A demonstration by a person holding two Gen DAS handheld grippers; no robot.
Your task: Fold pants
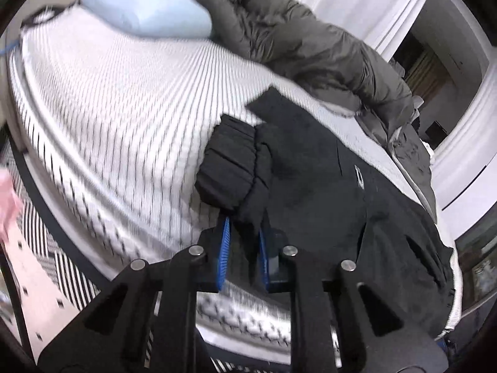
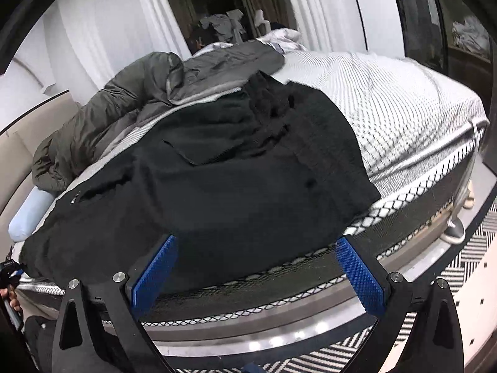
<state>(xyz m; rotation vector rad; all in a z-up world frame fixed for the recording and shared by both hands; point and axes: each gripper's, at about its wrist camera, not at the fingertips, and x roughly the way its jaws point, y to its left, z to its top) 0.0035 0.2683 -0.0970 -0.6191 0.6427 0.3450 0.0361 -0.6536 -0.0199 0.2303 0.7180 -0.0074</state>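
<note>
Left wrist view: the left gripper, at lower centre, has its blue pads nearly together, pinching a bunched fold of the black pants. The cloth rises from the pads and spreads right across the striped mattress. Motion blur softens the bedding; the pants' lower right edge is cut off.

Right wrist view: the right gripper stands wide apart, holding nothing. The pants lie just beyond the fingertips on the mattress, their near edge hidden behind the pads.
</note>
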